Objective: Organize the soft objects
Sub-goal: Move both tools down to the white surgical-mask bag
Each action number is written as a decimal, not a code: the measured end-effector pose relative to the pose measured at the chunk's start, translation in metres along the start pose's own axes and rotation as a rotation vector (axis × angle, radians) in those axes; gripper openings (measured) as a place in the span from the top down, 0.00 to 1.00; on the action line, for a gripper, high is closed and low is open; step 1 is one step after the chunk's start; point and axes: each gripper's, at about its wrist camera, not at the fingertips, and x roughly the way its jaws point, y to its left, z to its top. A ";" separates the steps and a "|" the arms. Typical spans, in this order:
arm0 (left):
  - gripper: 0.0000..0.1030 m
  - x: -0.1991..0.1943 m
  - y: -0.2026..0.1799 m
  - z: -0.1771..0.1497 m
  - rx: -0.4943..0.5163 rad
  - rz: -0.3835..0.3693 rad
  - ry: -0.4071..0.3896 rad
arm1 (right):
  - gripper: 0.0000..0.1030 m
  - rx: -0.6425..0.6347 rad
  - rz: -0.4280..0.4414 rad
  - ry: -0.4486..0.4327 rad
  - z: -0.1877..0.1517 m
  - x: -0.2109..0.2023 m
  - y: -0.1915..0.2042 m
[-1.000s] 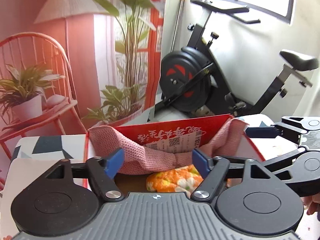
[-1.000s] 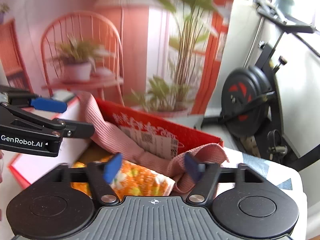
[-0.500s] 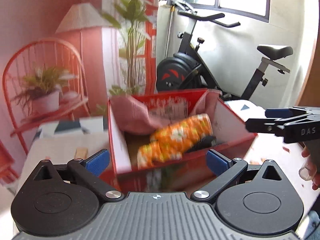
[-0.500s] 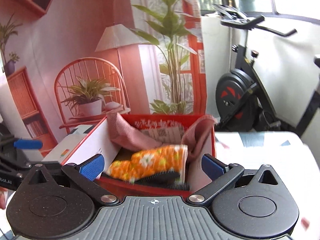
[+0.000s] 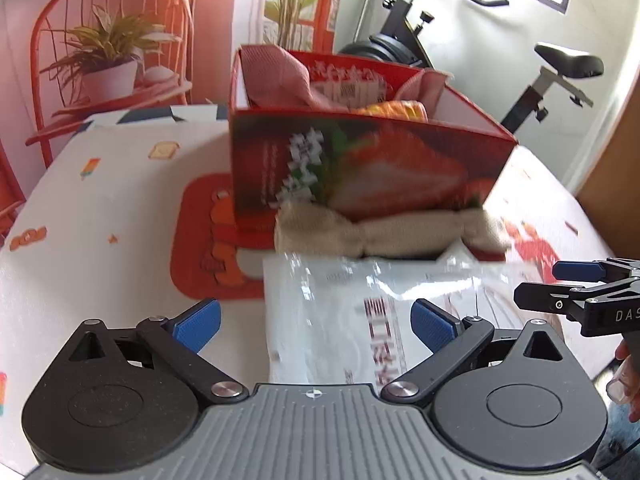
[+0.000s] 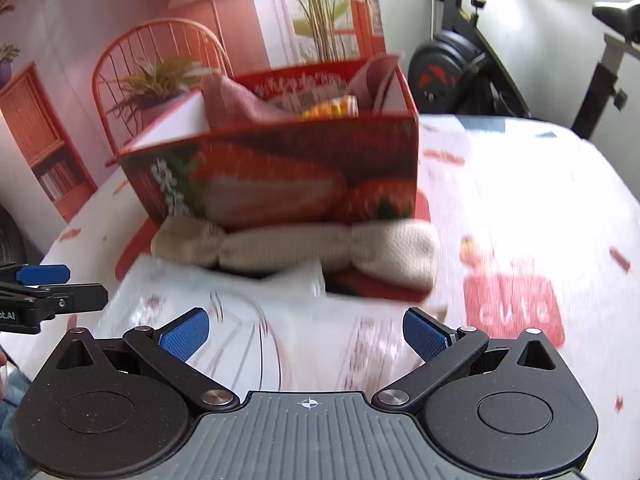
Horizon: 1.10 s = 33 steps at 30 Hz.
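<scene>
A: What is shown at the bottom of each frame?

B: A gripper is seen from behind. The left gripper [image 5: 314, 322] is spread wide, and nothing is held between its blue pads. The right gripper [image 6: 306, 330] is equally wide open and empty. Both hang low over a white plastic bag [image 5: 376, 312] in the lower centre.

A: Where are the soft things?

B: A red box [image 5: 360, 168] printed with strawberries is set in the upper centre of both frames. A pink cloth [image 5: 276, 80] is draped over its back rim, and an orange floral bundle [image 6: 334, 108] is tucked inside. A beige knitted roll [image 6: 296, 250] is laid against the box's front wall, outside it, touching the bag's far edge.

A: What could go wrong?

B: The roll is pinched at two places and looks floppy, so if it is gripped at one end, the rest may sag and catch on the box rim. The bag looks slick; it may be dragged along or slip out of the pads. The box looks light and may be pushed away if it is nudged.

A: And the surroundings?

B: Everything is set on a table [image 5: 100, 184] covered with a white cloth with small red cartoon prints. A backdrop printed with a red chair and plants is hung behind, upper left. An exercise bike [image 5: 472, 48] is seen at upper right.
</scene>
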 end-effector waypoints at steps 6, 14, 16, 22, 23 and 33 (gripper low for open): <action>0.01 0.008 -0.002 -0.009 -0.003 0.026 0.045 | 0.01 0.013 -0.039 0.063 -0.010 0.003 0.000; 0.04 0.017 0.006 -0.012 -0.052 -0.026 0.057 | 0.01 0.065 -0.025 0.169 -0.016 0.018 -0.011; 0.07 0.021 0.006 -0.012 -0.062 -0.043 0.064 | 0.04 0.083 0.011 0.181 -0.018 0.021 -0.014; 0.19 0.029 0.006 -0.016 -0.088 -0.081 0.085 | 0.03 0.058 0.028 0.191 -0.014 0.025 -0.011; 0.20 0.028 0.006 -0.016 -0.092 -0.081 0.088 | 0.03 0.057 0.030 0.192 -0.013 0.026 -0.011; 0.24 0.033 0.025 -0.012 -0.197 -0.071 0.084 | 0.05 -0.005 0.054 0.188 0.010 0.040 0.001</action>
